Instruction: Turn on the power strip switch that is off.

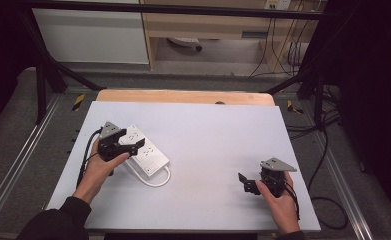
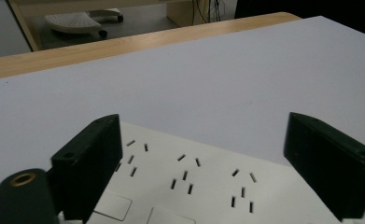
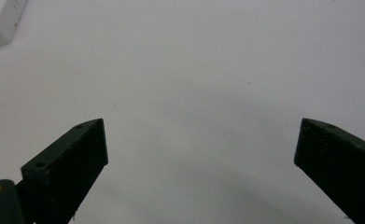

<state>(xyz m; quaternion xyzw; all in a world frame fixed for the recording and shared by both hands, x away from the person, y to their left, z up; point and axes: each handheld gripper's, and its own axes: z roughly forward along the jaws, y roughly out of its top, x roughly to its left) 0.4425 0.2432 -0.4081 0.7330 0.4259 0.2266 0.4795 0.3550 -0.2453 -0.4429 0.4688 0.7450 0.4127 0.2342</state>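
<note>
White power strip (image 1: 144, 150) lying flat near the left edge of the white desk (image 1: 213, 135), its white cord (image 1: 158, 179) looping toward the near edge. No brand or lettering is legible on it; only socket slots and two switch outlines can be made out. Left gripper (image 1: 133, 146) poised over the strip, fingers (image 2: 89, 163) spread wide to either side. Right gripper (image 1: 243, 181) near the desk's near right corner, fingers (image 3: 73, 158) spread, nothing between them. The left gripper view crops the strip's near end.

A white power strip (image 1: 144, 149) with dark slots lies on a pale lavender-grey mat (image 1: 213, 135); black fingers (image 2: 94, 163).
</note>
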